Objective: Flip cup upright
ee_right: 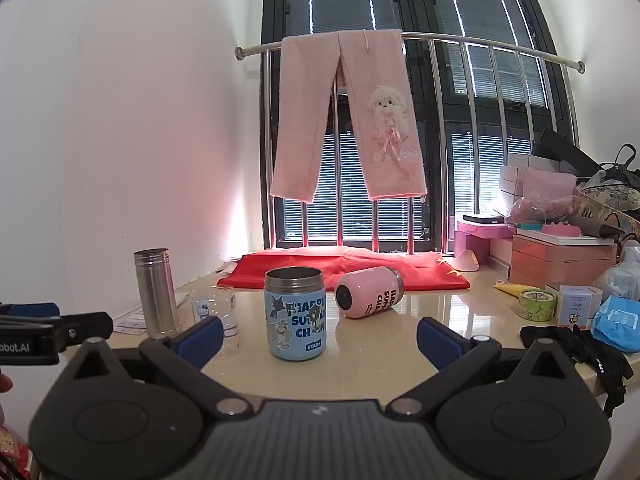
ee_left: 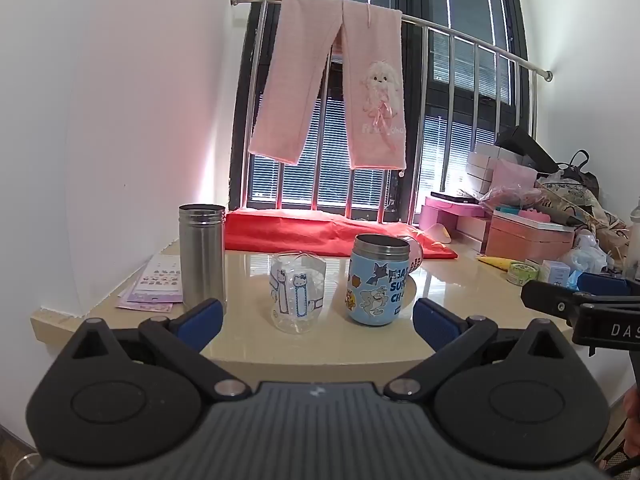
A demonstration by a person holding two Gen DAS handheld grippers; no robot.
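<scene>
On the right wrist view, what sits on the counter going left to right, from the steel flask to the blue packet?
Steel flask → clear Hello Kitty cup → blue cartoon cup, upright → pink cup, lying on its side → green tape roll → small white box → blue packet.

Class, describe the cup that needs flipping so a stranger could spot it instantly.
Find the red cloth below the window. Just in front of it, behind the blue cartoon cup, is the pink cup. It alone lies on its side; the others stand upright.
</scene>
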